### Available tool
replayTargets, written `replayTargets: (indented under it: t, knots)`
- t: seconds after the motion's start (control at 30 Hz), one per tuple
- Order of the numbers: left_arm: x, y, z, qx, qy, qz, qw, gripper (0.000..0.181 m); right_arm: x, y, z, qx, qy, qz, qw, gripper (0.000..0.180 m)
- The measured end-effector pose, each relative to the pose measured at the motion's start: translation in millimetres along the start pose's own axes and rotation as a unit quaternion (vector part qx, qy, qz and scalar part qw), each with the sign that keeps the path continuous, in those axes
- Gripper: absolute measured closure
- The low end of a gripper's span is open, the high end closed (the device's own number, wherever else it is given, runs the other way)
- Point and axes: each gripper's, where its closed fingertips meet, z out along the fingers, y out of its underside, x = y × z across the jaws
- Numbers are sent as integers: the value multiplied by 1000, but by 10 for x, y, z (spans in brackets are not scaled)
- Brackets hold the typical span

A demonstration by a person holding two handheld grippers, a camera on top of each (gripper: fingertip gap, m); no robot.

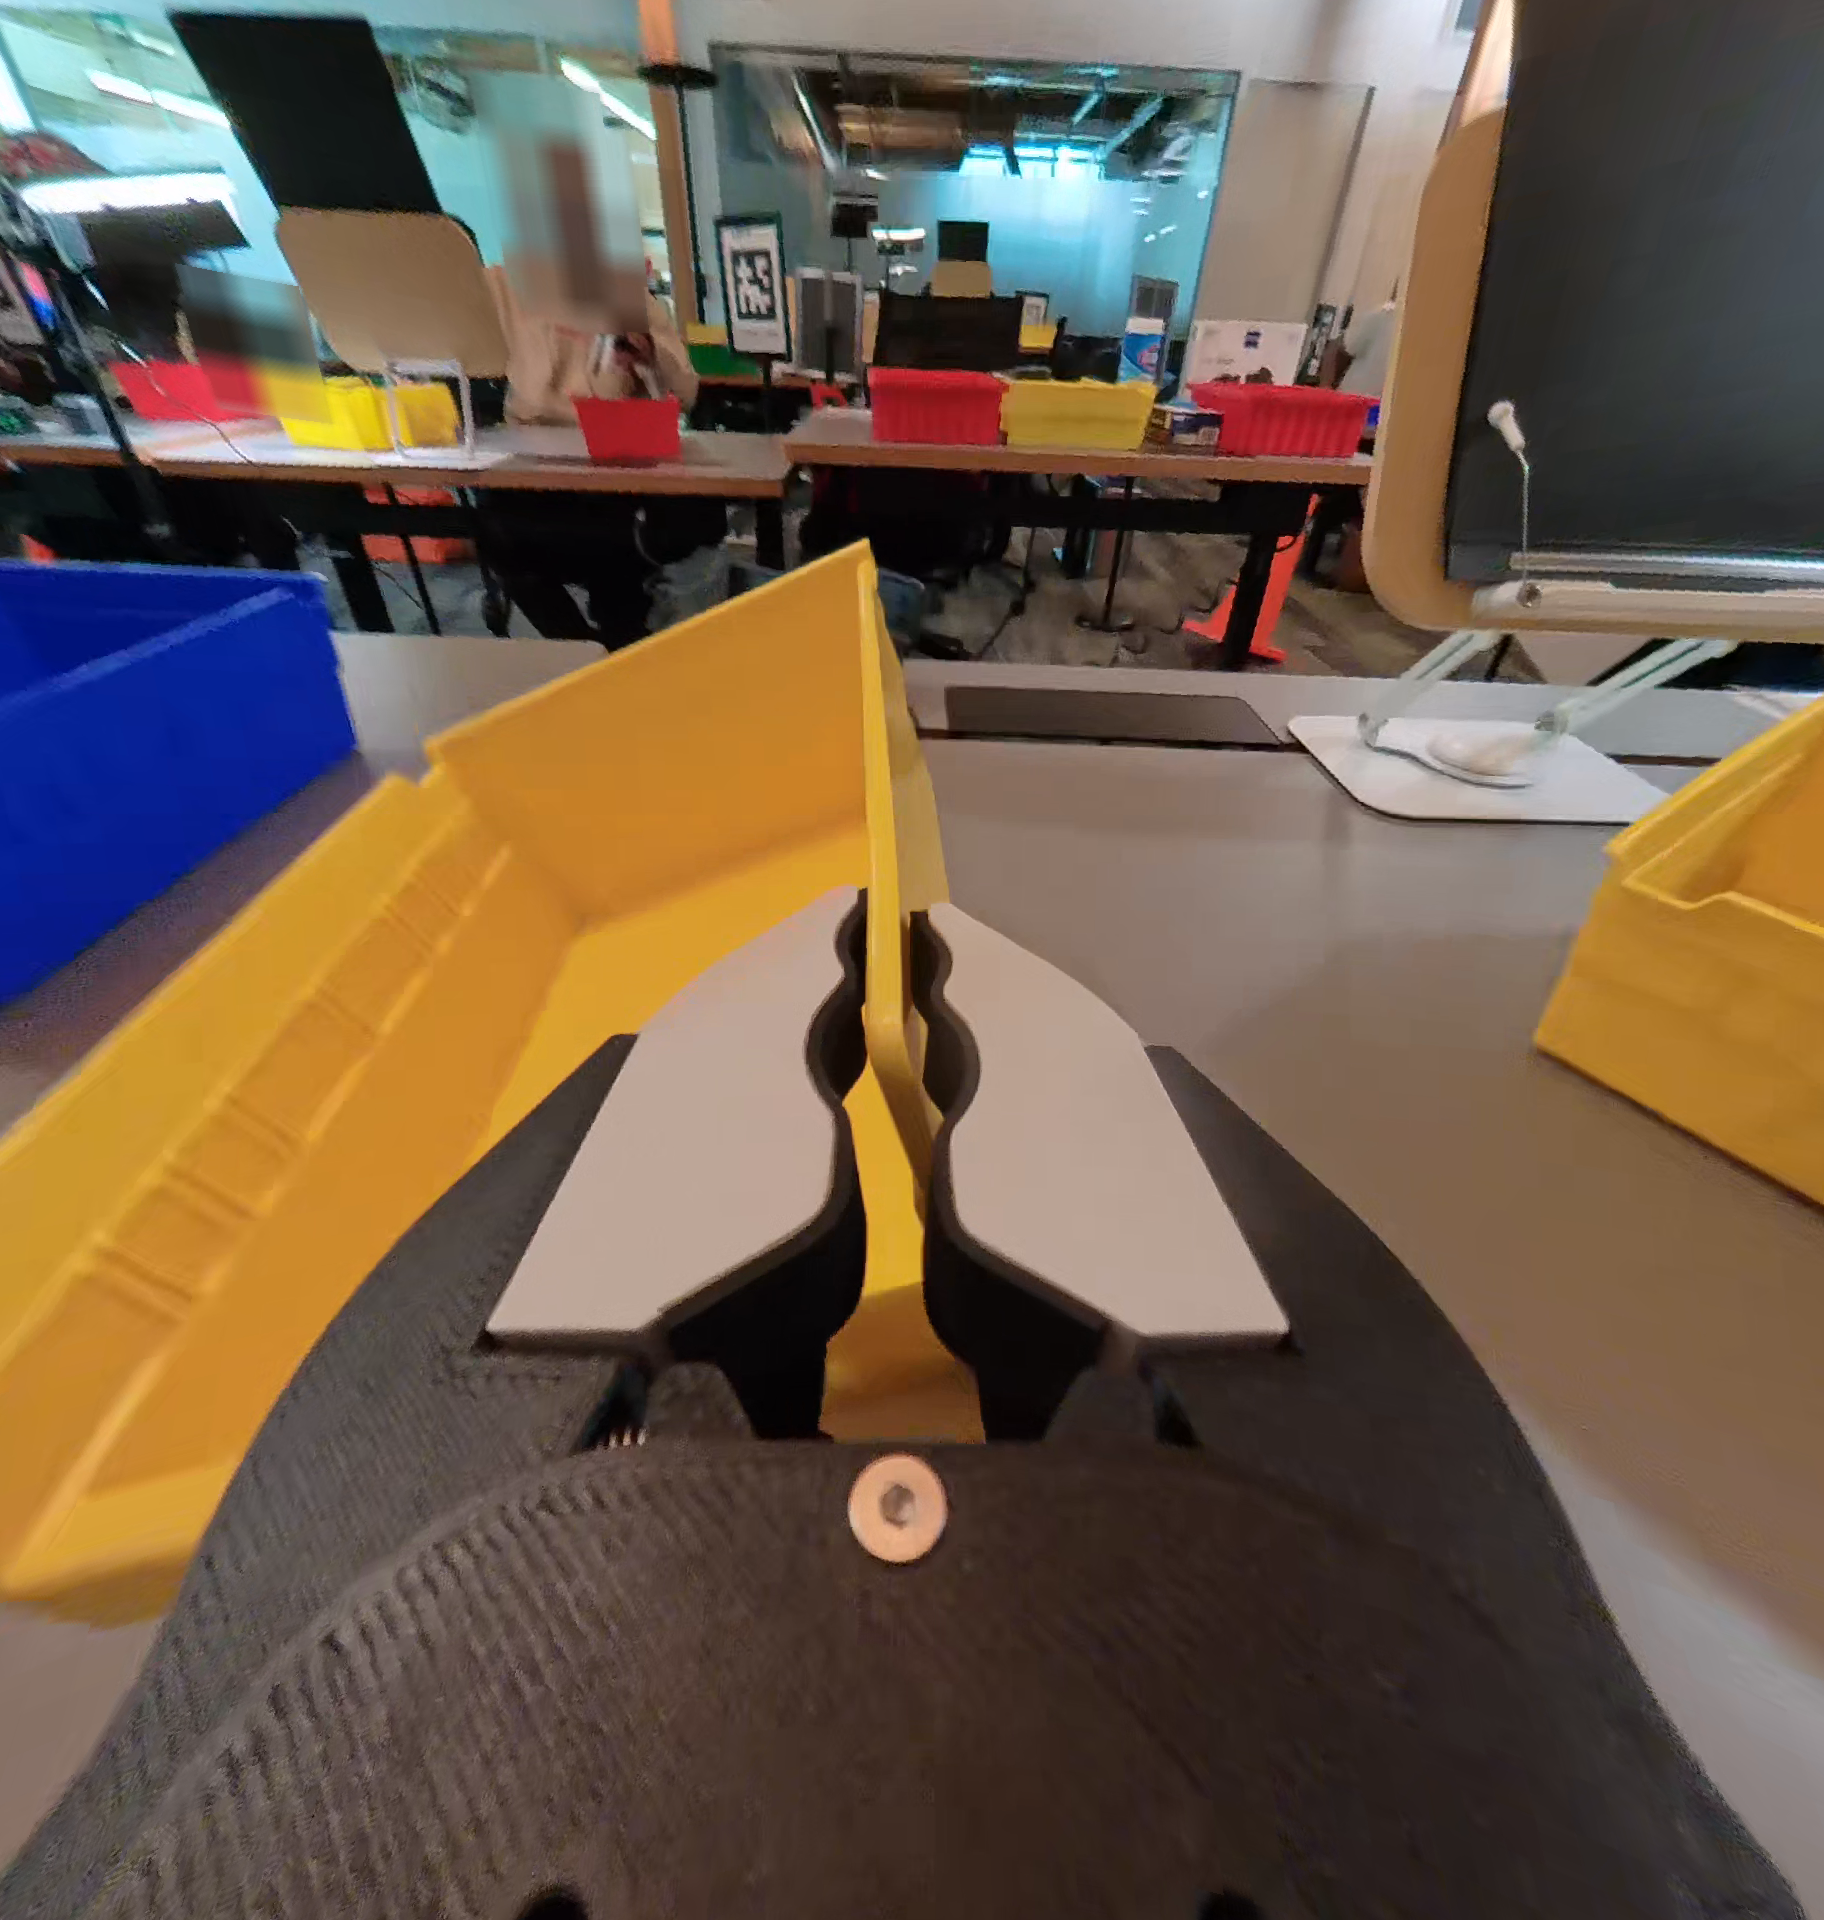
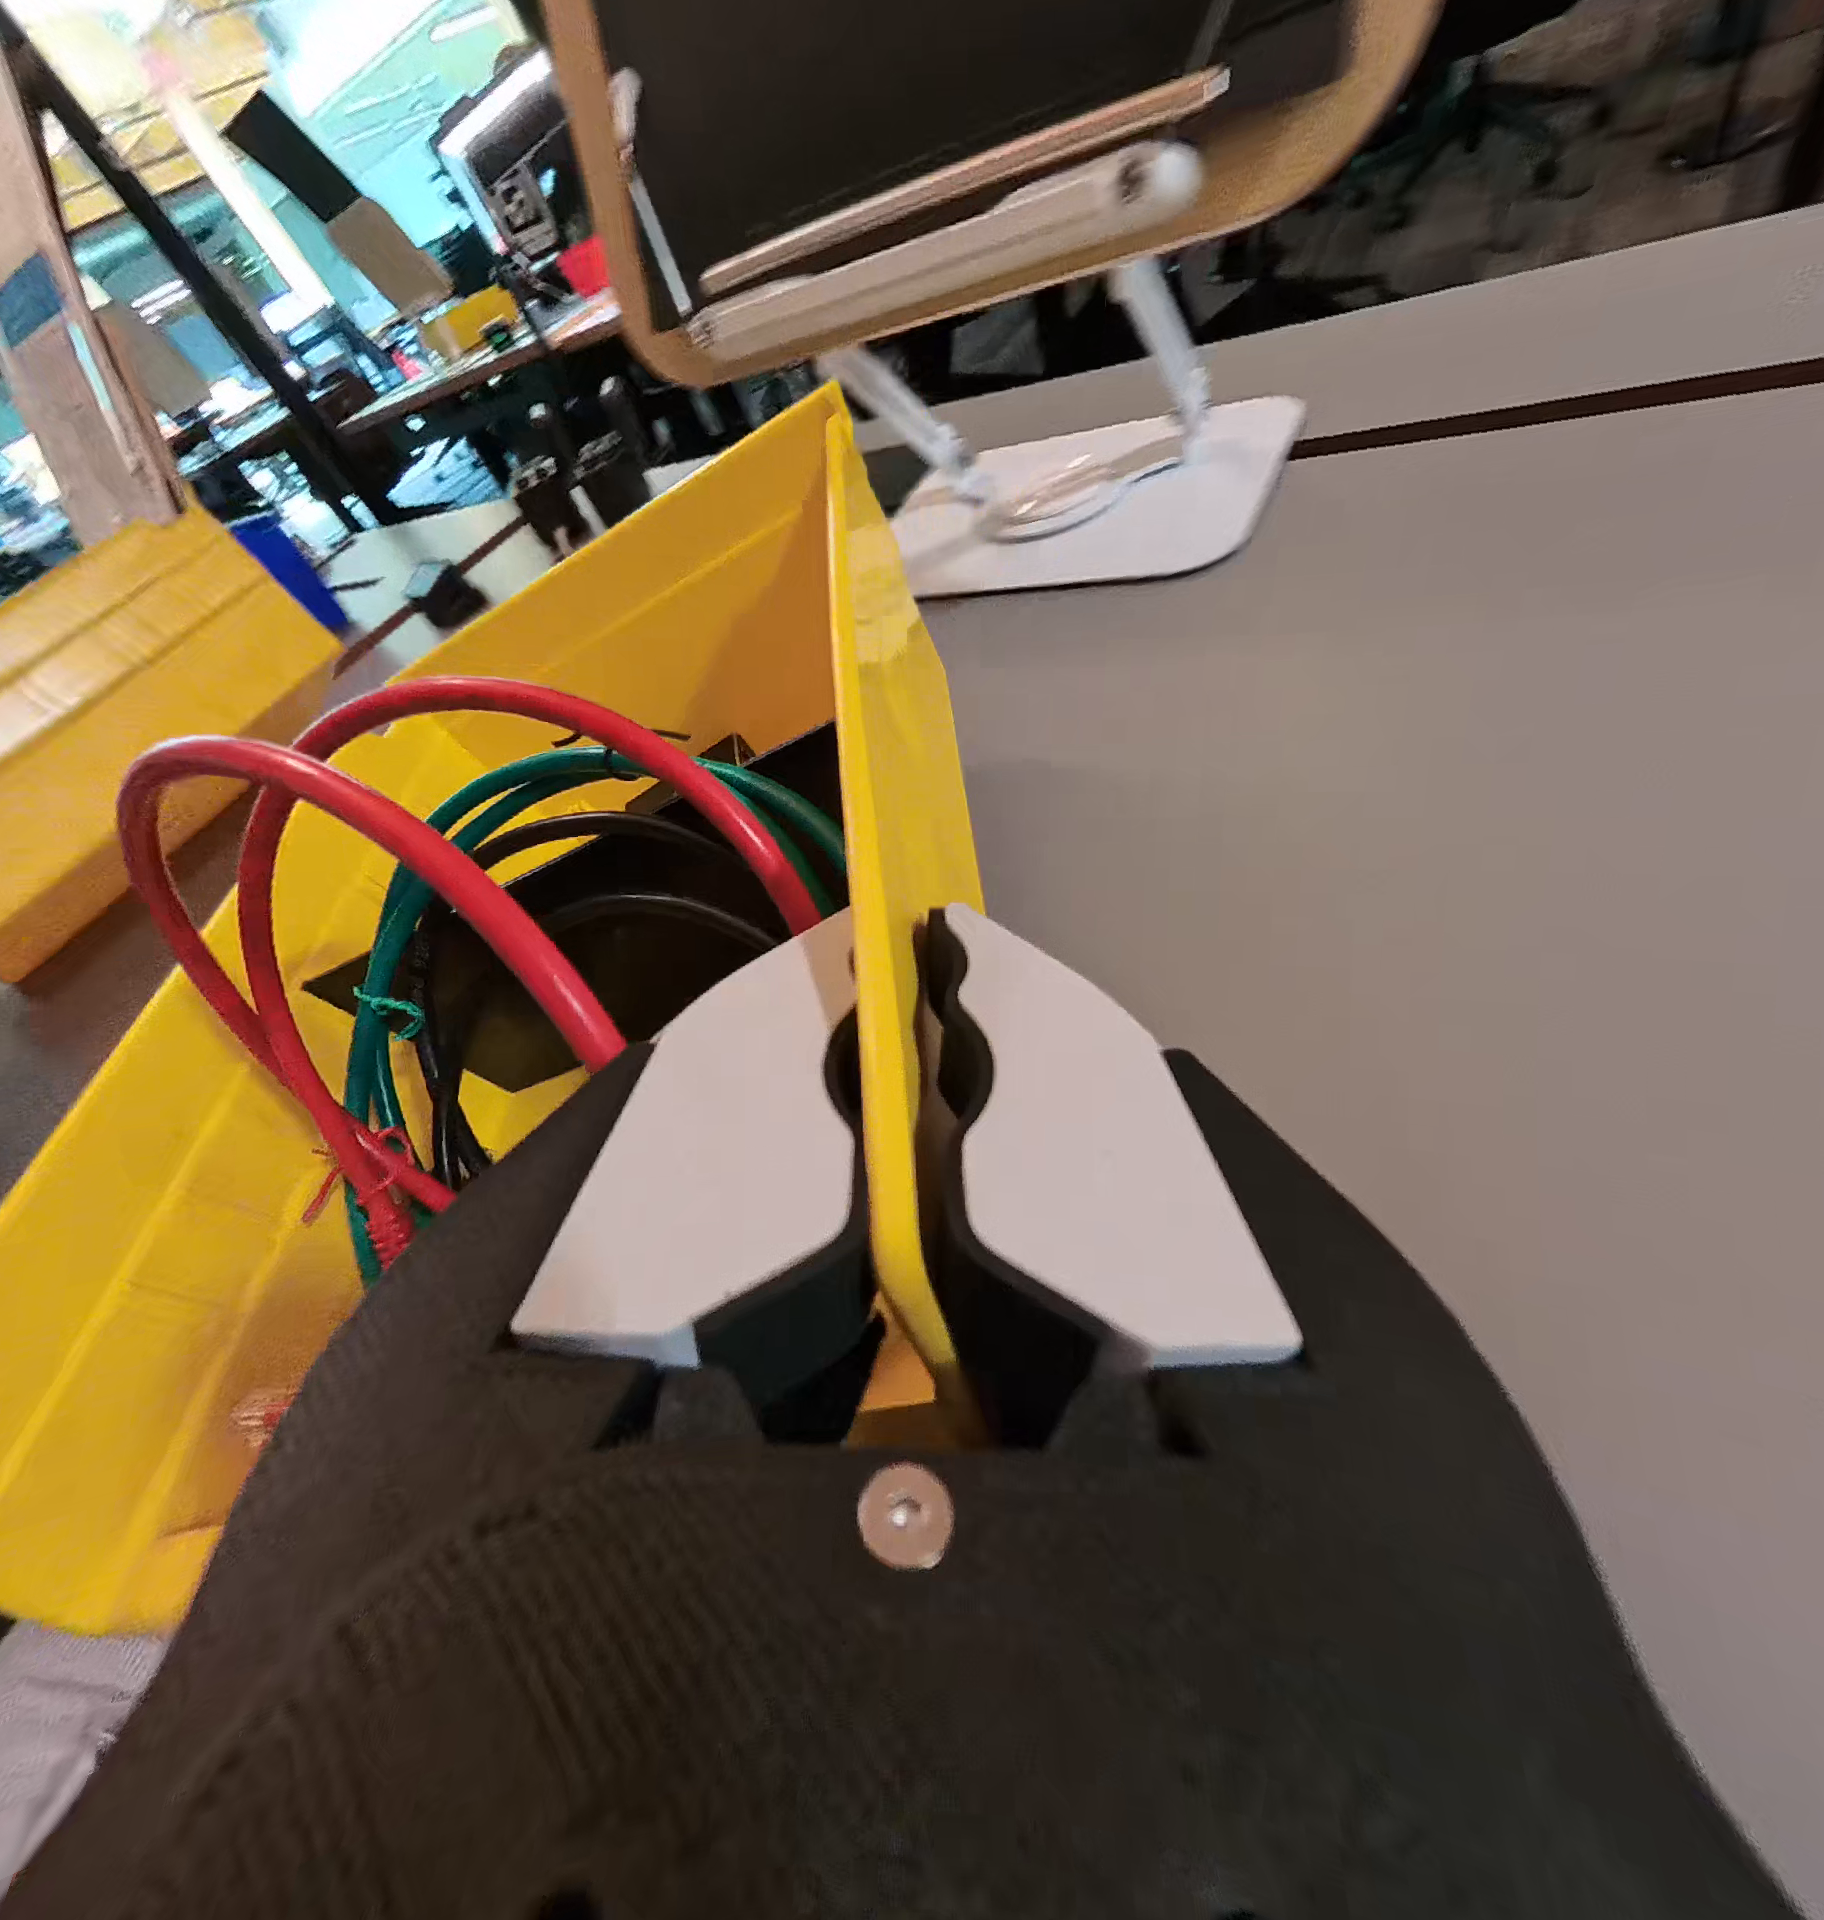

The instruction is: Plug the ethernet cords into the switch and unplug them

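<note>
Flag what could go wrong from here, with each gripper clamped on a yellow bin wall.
1. The right gripper pinches only one thin side wall of the loaded yellow bin; it looks tilted, so it may slip or twist.
2. The red cable and green cable loop above the rim and could spill or snag.
3. The left gripper holds the empty yellow bin the same way.

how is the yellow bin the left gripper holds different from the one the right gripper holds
The left gripper's bin shows no contents in its visible part, while the right gripper's bin holds red cords, green cords and black ones. Both are yellow plastic. The left gripper and the right gripper each clamp a side wall.
</note>
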Motion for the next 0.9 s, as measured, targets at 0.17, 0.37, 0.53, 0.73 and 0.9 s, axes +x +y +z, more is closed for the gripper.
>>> replayTargets:
  t: [0.17,0.37,0.53,0.73,0.9]
  knots:
    - [-212,-419,-344,11,-32,34,999,176,-651,195,663,-27,-43,20,999,172]
    - [-368,-933,-750,78,-58,46,994,175,-1620,451,1546,-19,-41,55,997,171]
    - [-386,-1331,-1082,147,-50,21,988,176,-2550,600,2114,4,-39,73,997,163]
    - [-208,-1610,-1246,180,-27,33,983,176,-3421,795,2464,27,-39,113,992,151]
    - [-35,-1681,-1241,176,-4,55,983,176,-4129,951,2533,-5,-130,119,984,121]
